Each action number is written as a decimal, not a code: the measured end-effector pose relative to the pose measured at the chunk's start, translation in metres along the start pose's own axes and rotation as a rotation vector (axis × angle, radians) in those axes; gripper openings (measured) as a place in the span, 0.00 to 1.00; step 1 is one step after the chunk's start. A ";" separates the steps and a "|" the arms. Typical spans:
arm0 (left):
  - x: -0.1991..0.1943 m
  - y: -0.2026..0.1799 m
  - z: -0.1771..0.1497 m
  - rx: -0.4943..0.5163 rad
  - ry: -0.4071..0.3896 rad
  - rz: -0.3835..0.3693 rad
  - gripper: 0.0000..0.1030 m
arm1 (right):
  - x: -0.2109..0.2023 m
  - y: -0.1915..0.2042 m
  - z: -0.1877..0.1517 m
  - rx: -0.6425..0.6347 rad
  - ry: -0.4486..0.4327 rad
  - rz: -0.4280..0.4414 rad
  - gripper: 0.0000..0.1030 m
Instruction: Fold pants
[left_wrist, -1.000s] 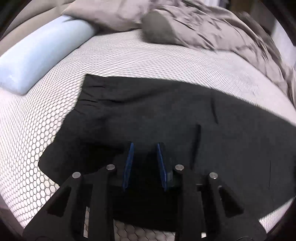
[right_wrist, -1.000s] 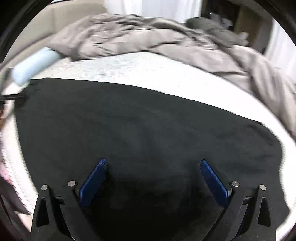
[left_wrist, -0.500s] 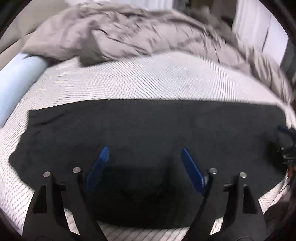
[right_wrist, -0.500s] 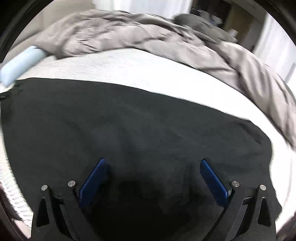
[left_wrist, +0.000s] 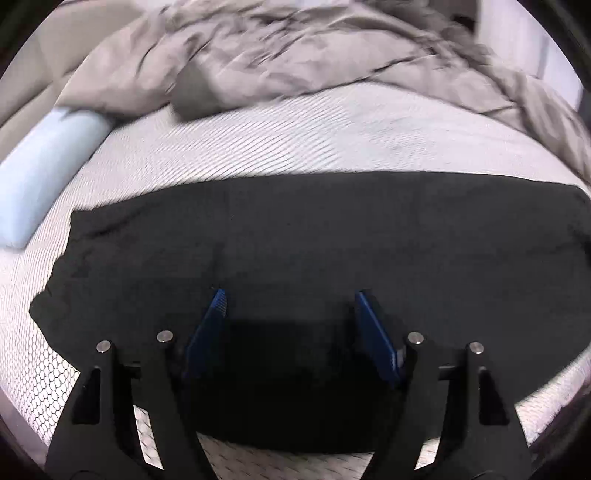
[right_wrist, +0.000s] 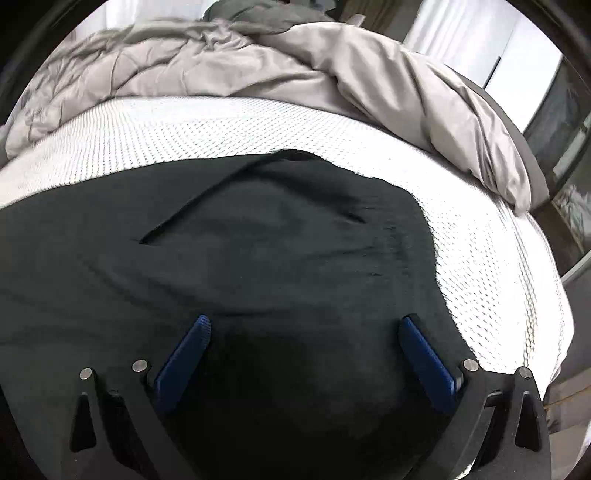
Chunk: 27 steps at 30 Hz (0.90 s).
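Left wrist view: left gripper over black pants spread flat on the white mattress; jaws apart, just narrowed a little, clamping nothing. Pale bolster at 9 o'clock.

Right wrist view: right gripper gaping wide, empty, above the pants' end; grey duvet at 12.

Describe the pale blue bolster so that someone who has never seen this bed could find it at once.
Start at the white honeycomb-mesh mattress, with the flat black pants laid across its near half. Follow the mattress to its left edge, below the crumpled grey duvet. There lies the pale blue cylindrical bolster: the only smooth, rounded, blue thing.
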<state>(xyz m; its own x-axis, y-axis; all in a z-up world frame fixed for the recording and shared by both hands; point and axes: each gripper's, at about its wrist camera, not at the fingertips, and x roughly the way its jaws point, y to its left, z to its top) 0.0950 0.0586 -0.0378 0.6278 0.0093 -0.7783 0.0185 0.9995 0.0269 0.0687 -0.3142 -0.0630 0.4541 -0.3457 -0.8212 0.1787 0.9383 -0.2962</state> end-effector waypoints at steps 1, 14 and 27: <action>-0.008 -0.013 0.000 0.028 -0.025 -0.029 0.69 | -0.007 0.002 -0.002 -0.007 -0.008 0.004 0.99; 0.014 -0.175 -0.028 0.409 0.094 -0.312 0.94 | -0.051 0.086 -0.045 -0.436 0.014 0.402 0.99; 0.014 -0.107 0.001 0.153 -0.012 -0.165 0.80 | -0.045 -0.073 -0.029 0.045 -0.080 0.005 0.99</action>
<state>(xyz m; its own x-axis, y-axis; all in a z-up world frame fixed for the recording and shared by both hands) 0.1031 -0.0482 -0.0509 0.6154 -0.1554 -0.7727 0.2389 0.9710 -0.0051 0.0097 -0.3670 -0.0191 0.5225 -0.3429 -0.7806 0.2146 0.9390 -0.2688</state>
